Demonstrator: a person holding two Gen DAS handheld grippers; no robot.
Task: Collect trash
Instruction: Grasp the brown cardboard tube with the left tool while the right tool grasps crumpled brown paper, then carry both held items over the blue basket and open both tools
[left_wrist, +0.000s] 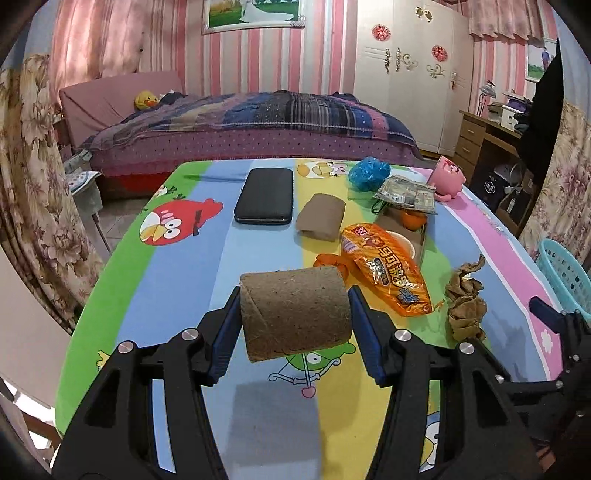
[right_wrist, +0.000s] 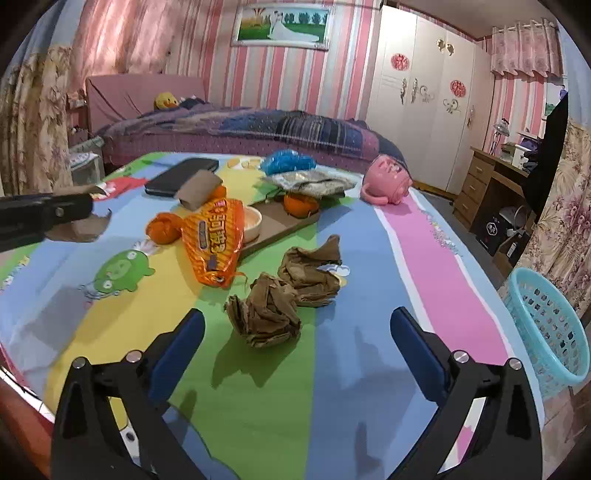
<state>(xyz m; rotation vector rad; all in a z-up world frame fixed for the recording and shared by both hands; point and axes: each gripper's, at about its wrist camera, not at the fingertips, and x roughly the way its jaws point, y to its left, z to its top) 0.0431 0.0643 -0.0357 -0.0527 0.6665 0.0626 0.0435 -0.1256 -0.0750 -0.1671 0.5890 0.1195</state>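
Pink striped walls (left_wrist: 277, 55), a bed (left_wrist: 251, 133), white wardrobe (left_wrist: 410, 74), seemingly a desk (left_wrist: 484, 136).

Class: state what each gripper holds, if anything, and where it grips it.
Left gripper: cardboard tube, lifted off the table and clamped across its two ends. Right gripper: open, holds nothing.

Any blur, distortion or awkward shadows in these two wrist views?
Left wrist view: sharp, strong fisheye bending at the edges, and the cardboard tube throws a soft grey shadow on the tablecloth. Right wrist view: same curvature, mild blur on far items, soft shadow beside the crumpled brown paper.
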